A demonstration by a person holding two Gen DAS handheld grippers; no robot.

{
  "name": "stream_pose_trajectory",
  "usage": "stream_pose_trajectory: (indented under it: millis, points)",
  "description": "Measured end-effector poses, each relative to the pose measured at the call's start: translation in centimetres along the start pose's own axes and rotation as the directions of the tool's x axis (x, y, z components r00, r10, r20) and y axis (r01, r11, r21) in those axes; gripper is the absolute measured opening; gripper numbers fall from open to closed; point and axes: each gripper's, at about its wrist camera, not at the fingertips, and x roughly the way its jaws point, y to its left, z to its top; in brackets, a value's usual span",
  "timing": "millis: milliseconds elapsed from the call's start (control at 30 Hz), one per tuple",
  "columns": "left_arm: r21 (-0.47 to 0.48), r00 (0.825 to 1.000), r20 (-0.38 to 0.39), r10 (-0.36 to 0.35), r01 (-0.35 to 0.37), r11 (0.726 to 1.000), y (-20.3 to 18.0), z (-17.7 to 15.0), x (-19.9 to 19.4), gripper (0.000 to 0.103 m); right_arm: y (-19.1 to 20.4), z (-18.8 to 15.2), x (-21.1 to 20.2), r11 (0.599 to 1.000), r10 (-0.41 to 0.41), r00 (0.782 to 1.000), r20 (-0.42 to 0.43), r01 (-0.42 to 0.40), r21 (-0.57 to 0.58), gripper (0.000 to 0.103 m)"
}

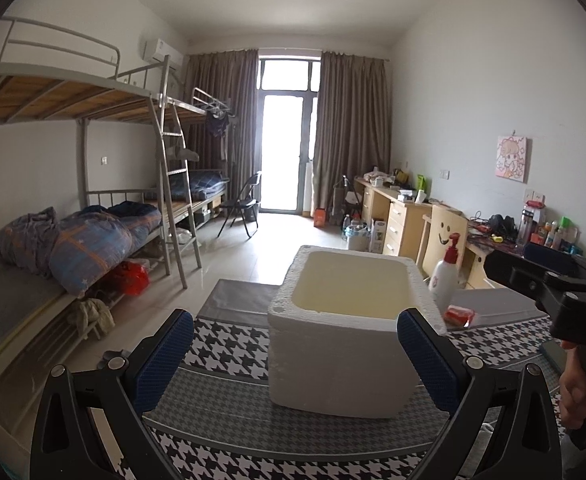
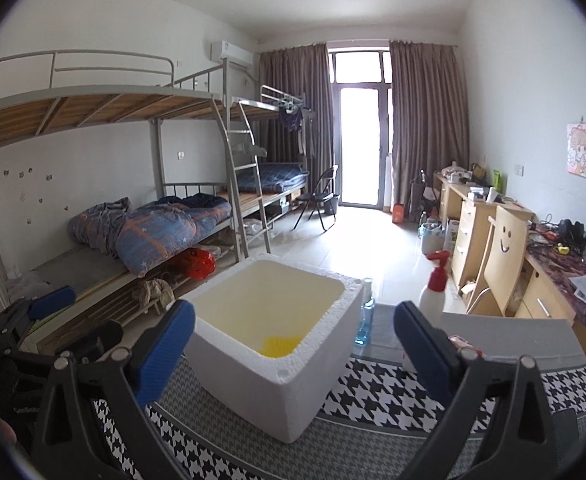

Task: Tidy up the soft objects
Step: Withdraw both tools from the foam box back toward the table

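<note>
Fingers [image 1: 165, 354] of the left gripper [image 1: 295, 360] spreading wide apart, gripping nothing, framing the white foam box [image 1: 345, 344] sitting just ahead on the houndstooth cloth [image 1: 229, 344]. Right gripper [image 2: 293, 354] hanging equally open and empty, hovering near the same box, with a yellow soft item [image 2: 279, 346] lying inside, between and beyond its fingers [image 2: 421, 350].

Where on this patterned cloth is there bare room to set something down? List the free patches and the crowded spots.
Free: the houndstooth cloth in front of the foam box and to its right, toward the near edge. Crowded: behind the box's right corner, where the blue bottle, red-capped pump bottle and red packet stand close together.
</note>
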Motion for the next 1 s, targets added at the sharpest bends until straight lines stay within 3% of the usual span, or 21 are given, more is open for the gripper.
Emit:
stream_pose_trajectory:
  millis: [433, 1000]
  points:
    - [0.035, 0.998, 0.043, -0.043, 0.042, 0.999, -2.1, -0.1, -2.9, 0.102, -1.2, -1.7, -3.9, 0.998, -0.045, 0.998, 0.043, 0.043, 0.044, 0.101]
    - [0.066, 0.985, 0.087, -0.149, 0.144, 0.987, -4.1, -1.1, -5.5, 0.102, -3.1, -4.9, -9.0, 0.981, -0.187, 0.979, 0.081, 0.181, 0.075, 0.101]
